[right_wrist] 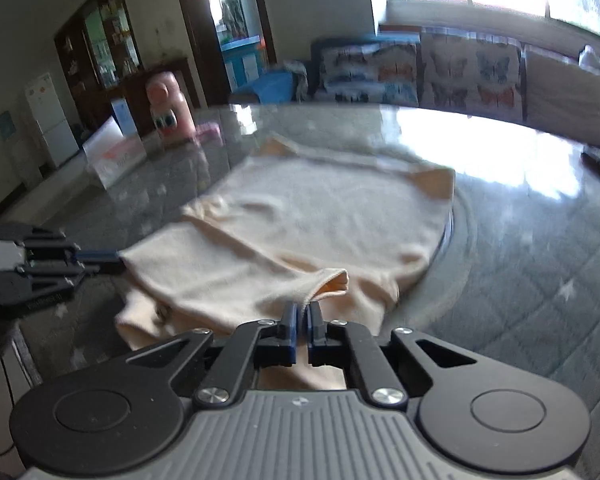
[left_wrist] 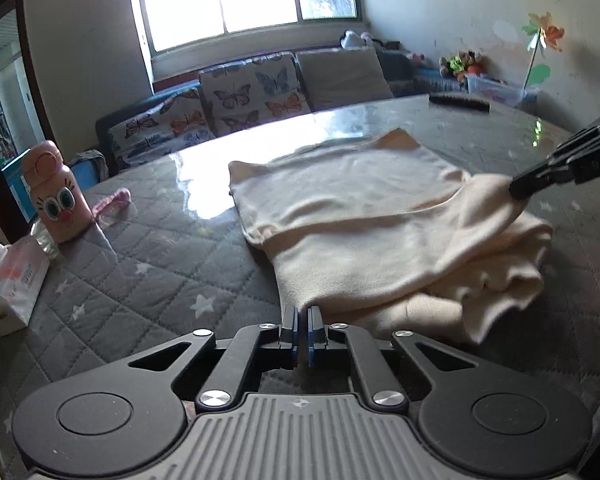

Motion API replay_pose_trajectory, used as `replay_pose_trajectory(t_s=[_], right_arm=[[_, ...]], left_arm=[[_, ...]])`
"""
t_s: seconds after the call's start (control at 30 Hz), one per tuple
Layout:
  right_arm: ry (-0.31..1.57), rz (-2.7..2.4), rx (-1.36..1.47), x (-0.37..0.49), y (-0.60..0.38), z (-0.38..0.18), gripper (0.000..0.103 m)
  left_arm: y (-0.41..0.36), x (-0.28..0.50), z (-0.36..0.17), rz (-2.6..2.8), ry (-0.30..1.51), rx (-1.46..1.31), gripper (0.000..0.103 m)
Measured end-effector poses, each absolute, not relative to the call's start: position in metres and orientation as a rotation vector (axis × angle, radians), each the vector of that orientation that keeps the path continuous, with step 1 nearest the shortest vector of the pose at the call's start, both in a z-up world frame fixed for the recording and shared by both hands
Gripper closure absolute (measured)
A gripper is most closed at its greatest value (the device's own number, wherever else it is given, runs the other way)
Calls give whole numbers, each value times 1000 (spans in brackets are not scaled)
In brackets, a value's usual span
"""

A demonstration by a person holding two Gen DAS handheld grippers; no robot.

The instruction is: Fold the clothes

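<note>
A cream-coloured garment (left_wrist: 360, 220) lies partly folded on the grey quilted table (left_wrist: 148, 264); it also shows in the right wrist view (right_wrist: 308, 216). My left gripper (left_wrist: 303, 312) is shut on the garment's near edge. My right gripper (right_wrist: 302, 309) is shut on another edge of the garment and holds it lifted. The right gripper shows at the right of the left wrist view (left_wrist: 518, 191), pinching the raised cloth. The left gripper shows at the left of the right wrist view (right_wrist: 118, 258), at the garment's corner.
A pink cartoon bottle (left_wrist: 58, 196) and a white box (left_wrist: 12, 292) stand at the table's left. A pink cord (left_wrist: 114, 200) lies near the bottle. A black comb-like object (left_wrist: 460, 102) lies at the far edge. A butterfly-pattern sofa (left_wrist: 240, 96) is behind the table.
</note>
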State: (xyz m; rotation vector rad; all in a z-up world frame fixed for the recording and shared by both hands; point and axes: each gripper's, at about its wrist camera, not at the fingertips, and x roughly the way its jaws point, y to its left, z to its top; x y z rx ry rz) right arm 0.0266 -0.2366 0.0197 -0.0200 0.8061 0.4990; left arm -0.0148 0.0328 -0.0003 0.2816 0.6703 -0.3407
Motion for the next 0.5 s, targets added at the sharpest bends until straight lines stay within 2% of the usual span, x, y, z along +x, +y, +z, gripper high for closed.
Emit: replay_pose_trajectory(t_s=[0.17, 0.33, 0.5], right_arm=[[829, 479, -19, 28, -245, 15, 94], [761, 498, -35, 34, -242, 30, 93], [790, 518, -47, 52, -227, 14, 93]], left_arm=[[43, -13, 6, -331, 696, 255, 94], [50, -8, 28, -333, 661, 206, 94], [33, 13, 35, -362, 635, 169, 94]])
